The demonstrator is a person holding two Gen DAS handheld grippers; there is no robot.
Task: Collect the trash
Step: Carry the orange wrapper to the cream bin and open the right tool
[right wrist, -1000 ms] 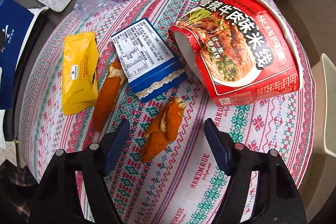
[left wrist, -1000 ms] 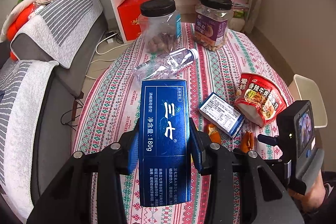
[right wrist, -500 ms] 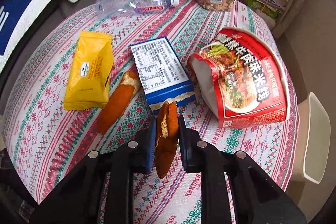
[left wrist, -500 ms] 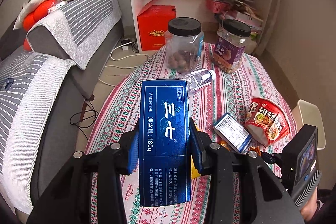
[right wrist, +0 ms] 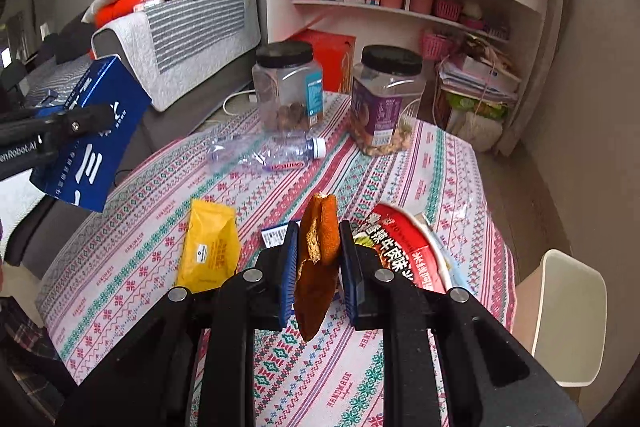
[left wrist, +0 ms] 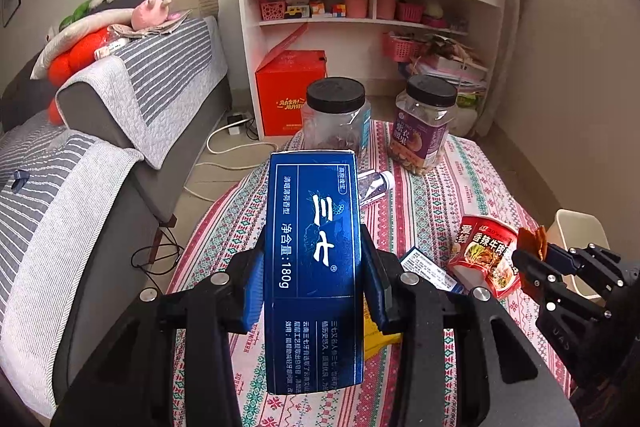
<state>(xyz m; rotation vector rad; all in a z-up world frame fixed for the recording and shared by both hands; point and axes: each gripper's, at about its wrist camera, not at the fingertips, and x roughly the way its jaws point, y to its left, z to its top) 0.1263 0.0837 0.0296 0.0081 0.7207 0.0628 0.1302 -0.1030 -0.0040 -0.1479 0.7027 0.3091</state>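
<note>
My left gripper (left wrist: 314,283) is shut on a dark blue toothpaste box (left wrist: 314,267) and holds it raised above the table's left side; the box also shows in the right wrist view (right wrist: 92,135). My right gripper (right wrist: 318,267) is shut on an orange peel (right wrist: 316,267), lifted off the table; the peel also shows in the left wrist view (left wrist: 532,243). On the patterned tablecloth (right wrist: 280,195) lie a yellow packet (right wrist: 210,247), a crushed clear bottle (right wrist: 268,153), a red noodle cup (right wrist: 404,251) and a small blue-and-white pack (left wrist: 428,267).
Two black-lidded jars (right wrist: 290,87) (right wrist: 384,103) stand at the table's far edge. A cream bin (right wrist: 560,311) stands right of the table. A grey sofa (left wrist: 100,155) is on the left, a white shelf (left wrist: 372,7) behind.
My right gripper closed on the orange peel and lifted it off the table. Both grippers rose and tilted up, the left still holding the blue box.
</note>
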